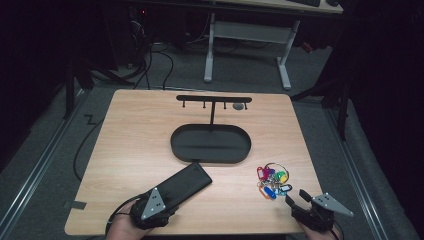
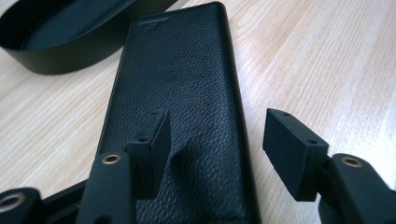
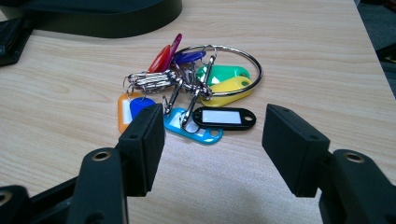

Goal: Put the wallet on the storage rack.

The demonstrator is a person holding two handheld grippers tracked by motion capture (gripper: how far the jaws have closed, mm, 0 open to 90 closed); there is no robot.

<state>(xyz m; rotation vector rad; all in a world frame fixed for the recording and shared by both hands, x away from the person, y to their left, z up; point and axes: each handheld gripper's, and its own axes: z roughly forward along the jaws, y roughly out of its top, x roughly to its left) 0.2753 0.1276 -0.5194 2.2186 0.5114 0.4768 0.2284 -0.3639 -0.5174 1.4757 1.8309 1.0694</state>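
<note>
The left hand-held gripper (image 1: 167, 197) sits at the lower left of the high view, and its jaws stand apart over the near end of a long black wallet of grained leather (image 1: 182, 184). In the left gripper view the wallet (image 2: 180, 93) lies flat on the light wooden surface (image 2: 327, 70); one pad hangs over its top and the other stands off past its right edge, so the gripper is released and grasps nothing.

The right hand-held gripper (image 1: 296, 197) is at the lower right of the high view, also released, its jaws wide apart. In the right gripper view a bunch of coloured plastic key tags on a large metal ring (image 3: 198, 88) lies on the surface just ahead of the jaws, apart from them. In the high view the bunch (image 1: 272, 181) rests to the right of the wallet, below the right end of a black oval metal tray (image 1: 210, 145). From the tray rises a thin post bearing a black bar with hooks (image 1: 214, 98).
</note>
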